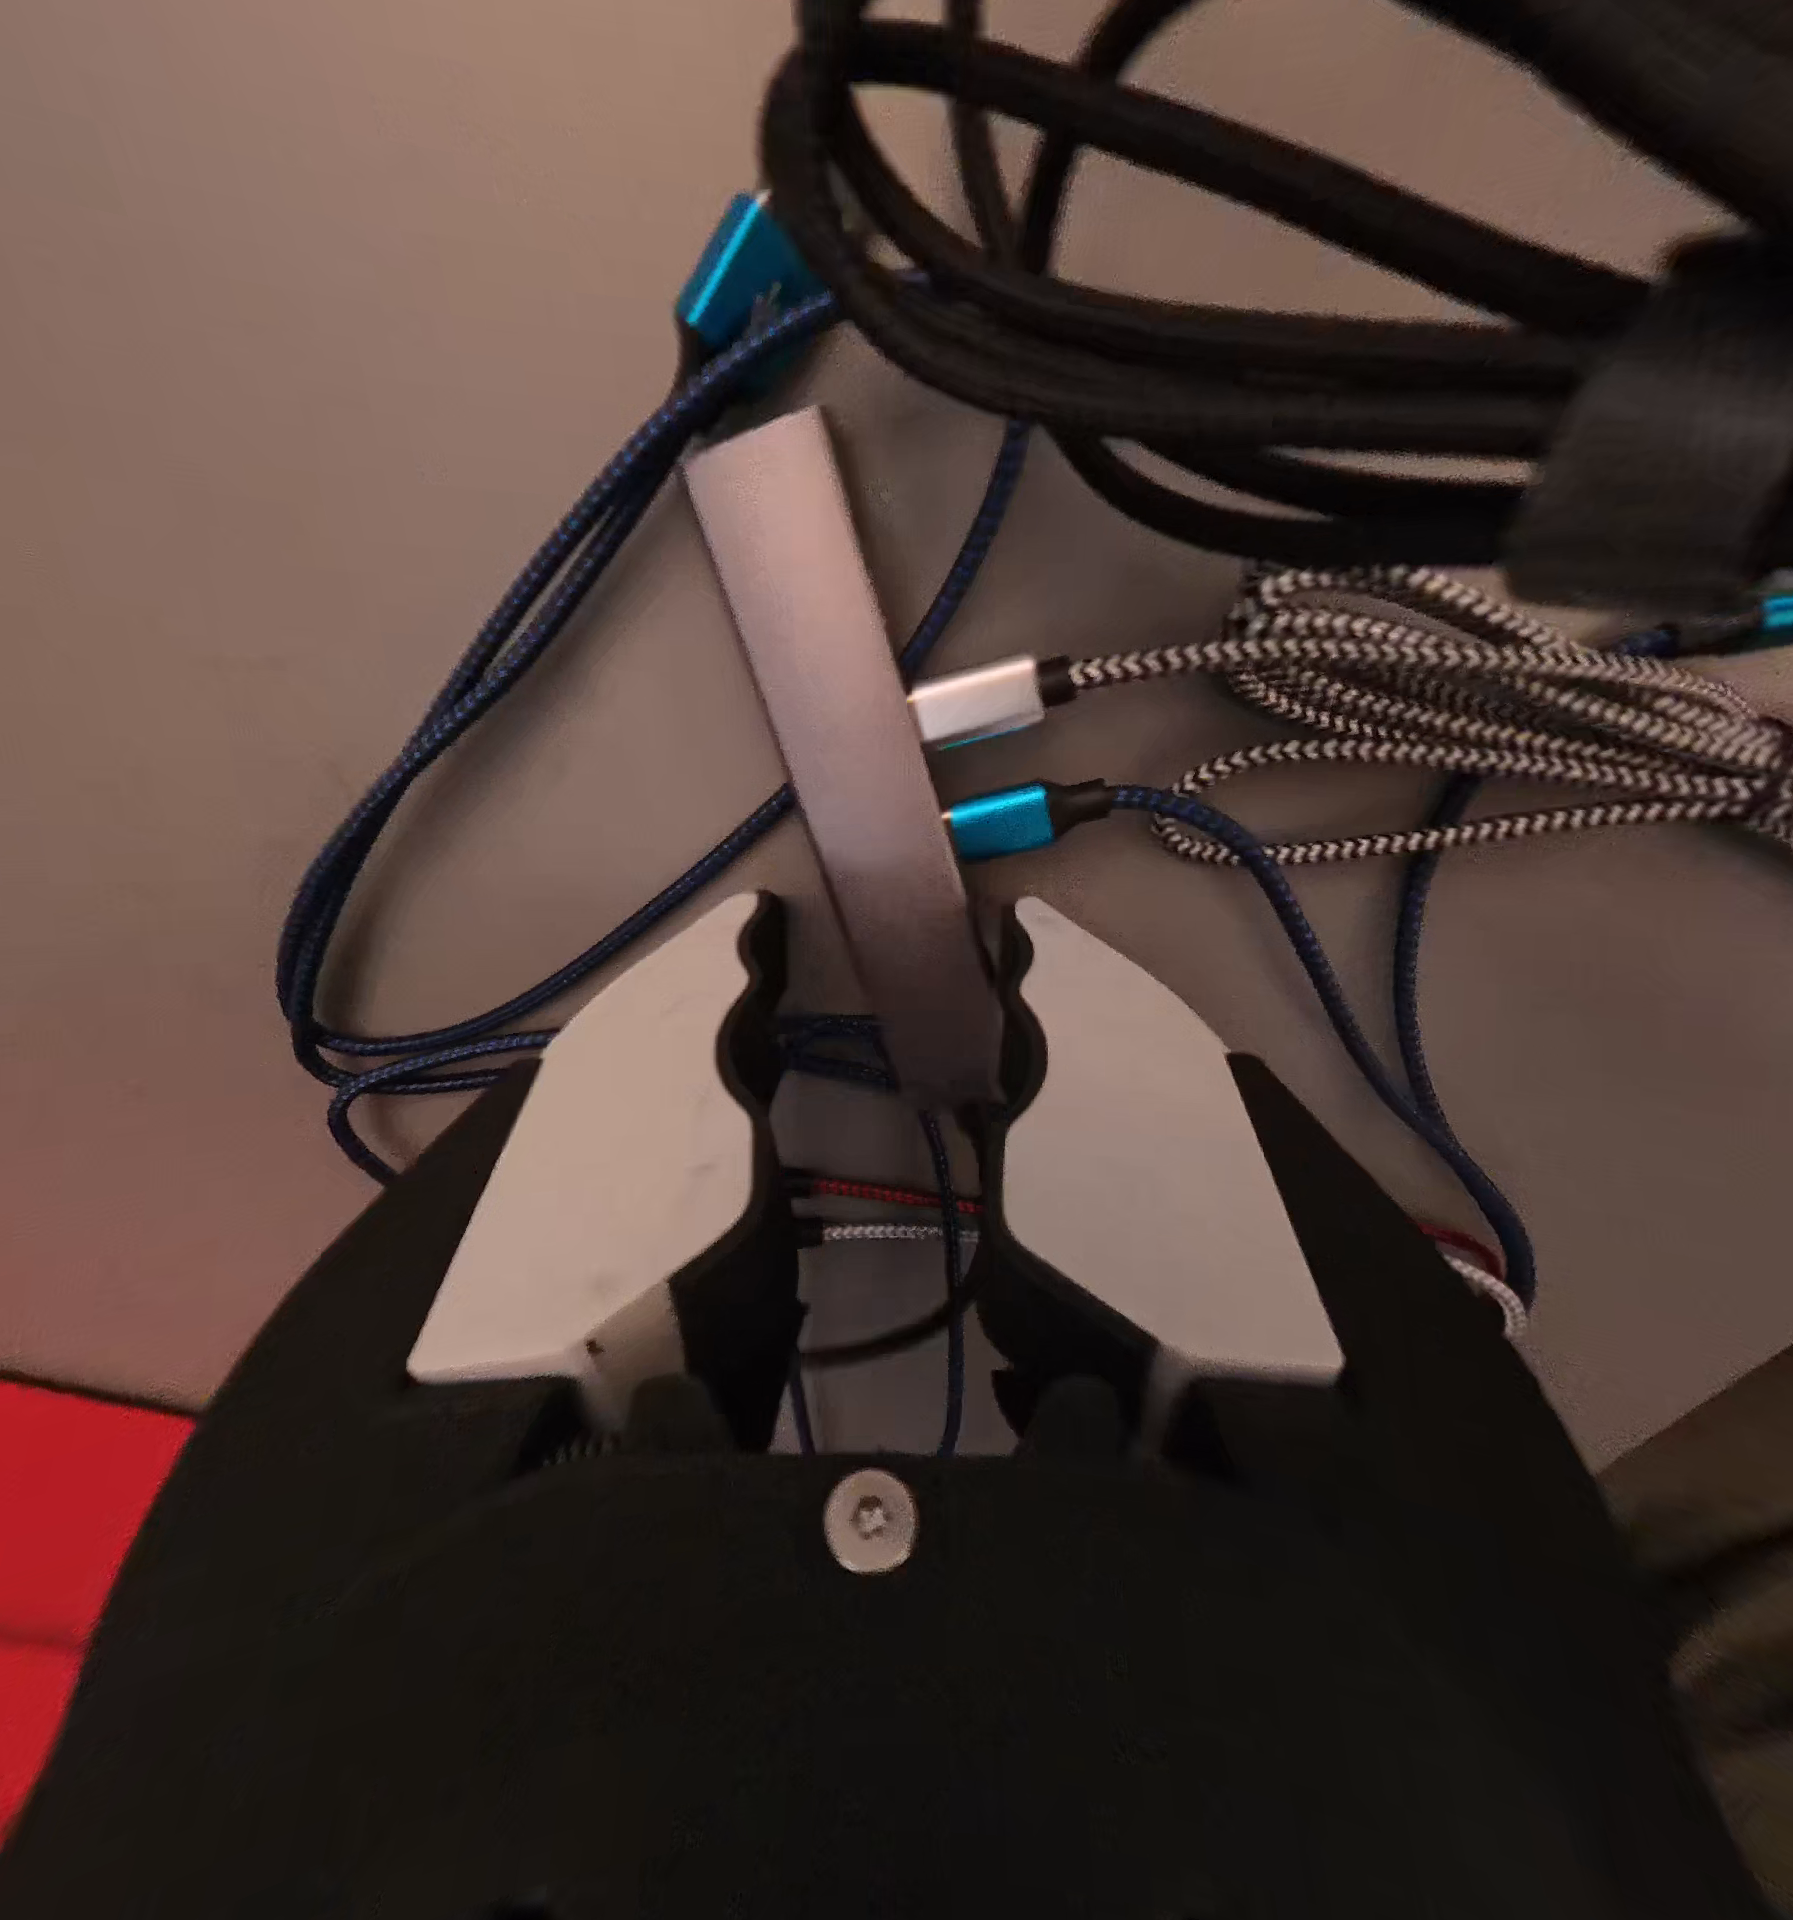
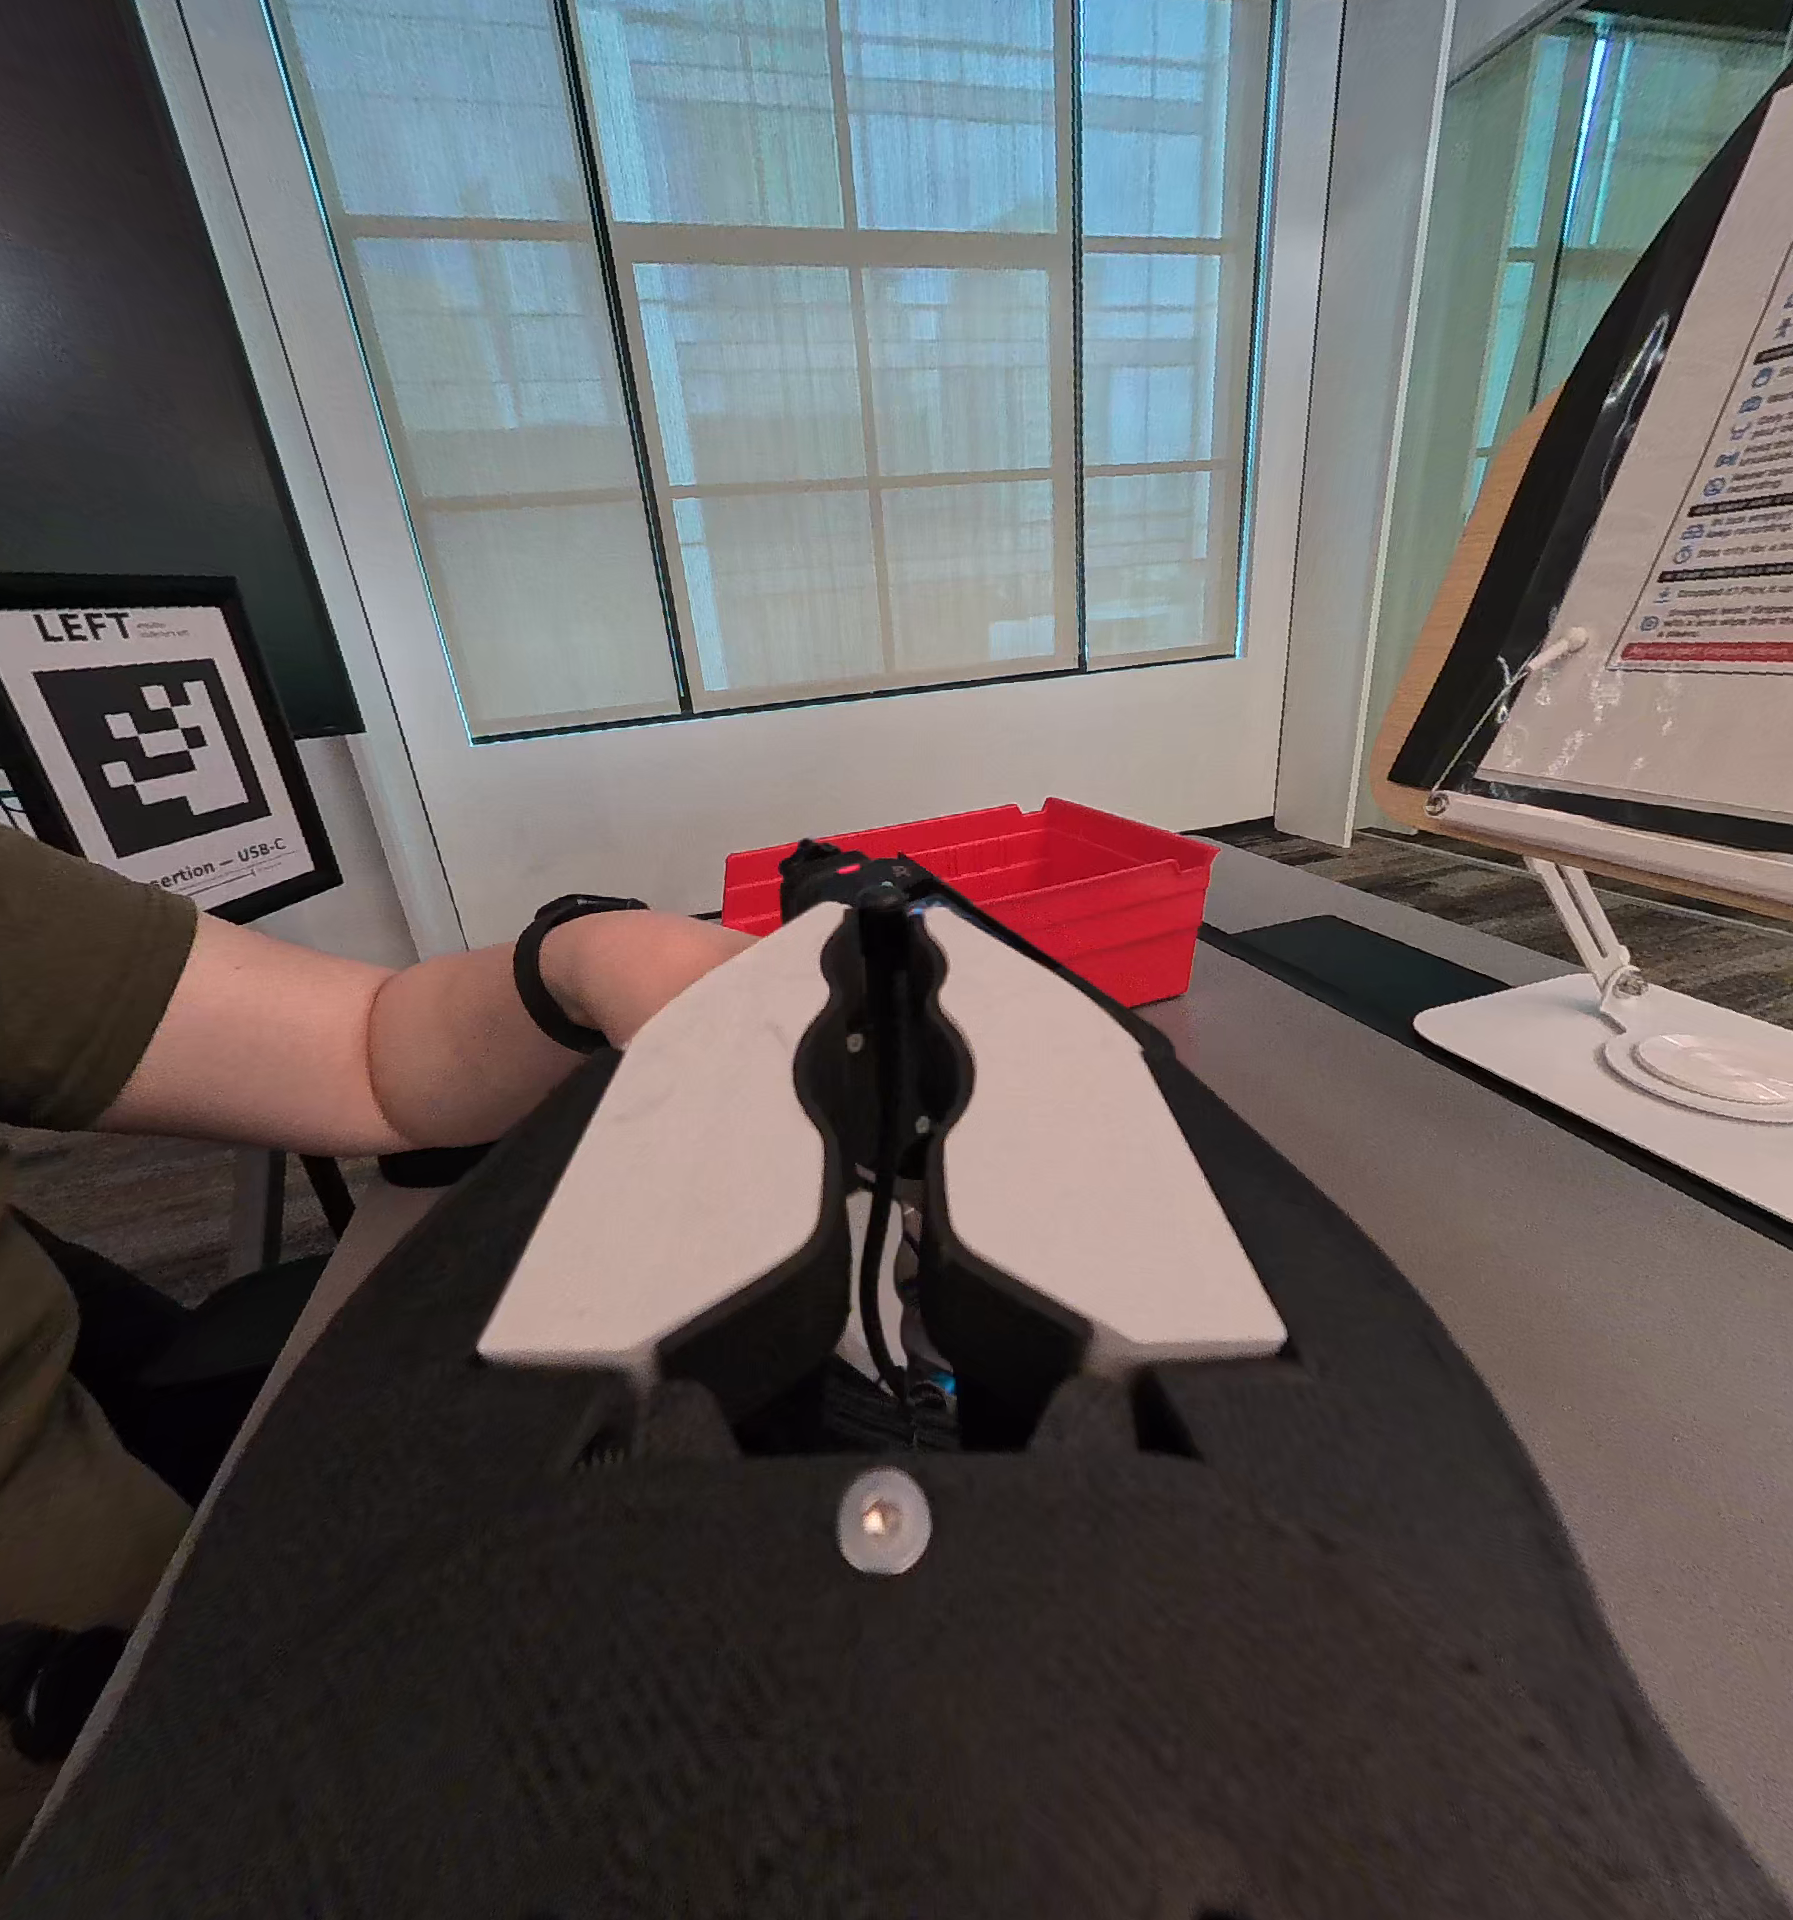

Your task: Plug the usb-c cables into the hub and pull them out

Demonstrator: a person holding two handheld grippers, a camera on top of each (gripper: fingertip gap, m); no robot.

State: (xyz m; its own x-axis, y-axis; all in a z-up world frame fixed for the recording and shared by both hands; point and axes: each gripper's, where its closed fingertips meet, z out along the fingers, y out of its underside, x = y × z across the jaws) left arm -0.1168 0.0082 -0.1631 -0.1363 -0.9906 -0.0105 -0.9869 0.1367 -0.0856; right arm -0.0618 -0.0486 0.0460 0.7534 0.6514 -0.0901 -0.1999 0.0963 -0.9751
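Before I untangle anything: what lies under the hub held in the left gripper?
Under the hub, blue braided cable loops on the table; red and white braided cables show between the left gripper fingers. Their ends are hidden.

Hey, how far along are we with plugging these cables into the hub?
Done: the silver plug and a blue plug sit at the grey hub's side. In hand: left tongs grip the hub; right tongs pinch a black cable. Left: another blue plug lies loose; nothing pulled out.

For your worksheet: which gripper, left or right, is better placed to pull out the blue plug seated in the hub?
Probably right. The left gripper is clamped on the hub, steadying it beside the blue plug; the right gripper grips only a thin black cable.
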